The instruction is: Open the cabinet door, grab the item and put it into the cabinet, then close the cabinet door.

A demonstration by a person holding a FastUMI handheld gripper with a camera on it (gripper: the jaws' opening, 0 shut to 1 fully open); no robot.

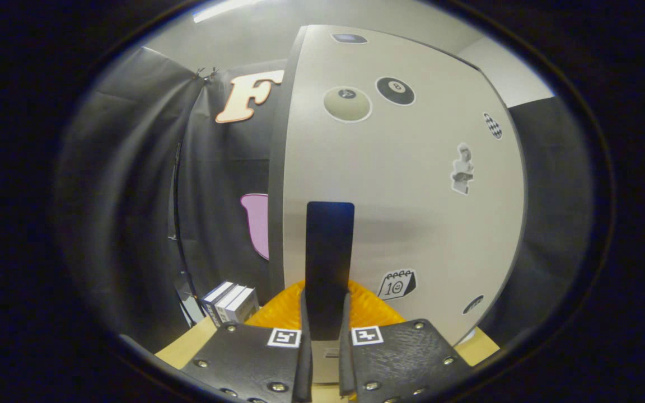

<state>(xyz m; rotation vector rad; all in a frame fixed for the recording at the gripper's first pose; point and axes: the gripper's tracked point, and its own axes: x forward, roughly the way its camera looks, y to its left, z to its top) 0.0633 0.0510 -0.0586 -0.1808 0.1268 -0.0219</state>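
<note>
Gripping a flat dark rectangular item (329, 263), the gripper (325, 358) is pinching its lower end, fingers drawn narrow with both pressing on its sides. The item is standing upright between the fingers, long axis running straight up and away from them, free top end pointing toward the cabinet door (401, 184) just ahead. Its broad face is turned to the camera; what it actually is stays hard to call, possibly a slim box or a remote.

The door is a pale panel carrying stickers: two billiard balls (394, 90) up high, a small figure (462, 169) to the right, and a calendar (397, 284) low down near the item. Its dark left edge (280, 168) is showing, so it may be swung partly open, but the fisheye bending is making that unclear and no cabinet interior is visible.

As for progress, the grab looks done, since the item is in hand. Placing it inside and closing the door are both looking undone; whether the door is opened already cannot be settled.

Below the item an orange ribbed thing (370, 310) is lying on the wooden tabletop (185, 344), just beyond the fingers. A stack of small pale boxes (232, 302) is sitting to the left, against the black cloth wall.
</note>
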